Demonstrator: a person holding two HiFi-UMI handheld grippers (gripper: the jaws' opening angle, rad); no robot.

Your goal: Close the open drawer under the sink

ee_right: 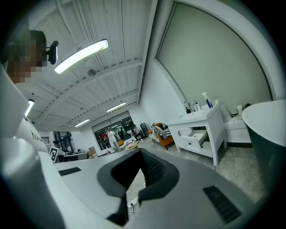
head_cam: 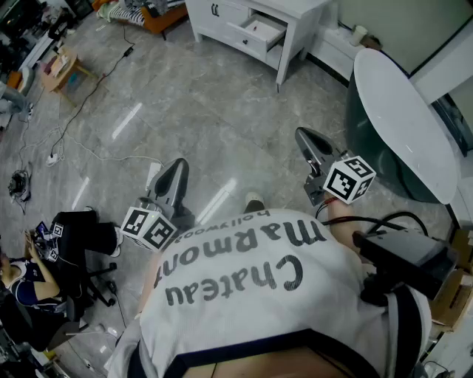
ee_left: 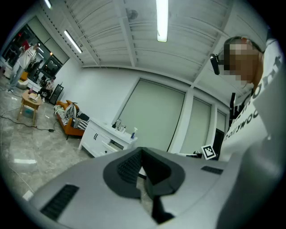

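The left claw [head_cam: 178,165] and the right claw [head_cam: 301,133] are held out about level over the floor [head_cam: 207,111], one on each side of the person's body. Each is clenched on nothing. The open drawer [head_cam: 260,31] juts from the white vanity [head_cam: 222,18], well apart ahead.

The person wears a white T-shirt [head_cam: 259,295] with dark lettering and a dark hem band. A black box [head_cam: 403,255] trails black cables [head_cam: 380,218]. The left gripper [head_cam: 177,168] and the right gripper [head_cam: 305,137] are grey shells with dark ribbed pads [ee_left: 127,167], each bearing a white marker cube [head_cam: 349,179].
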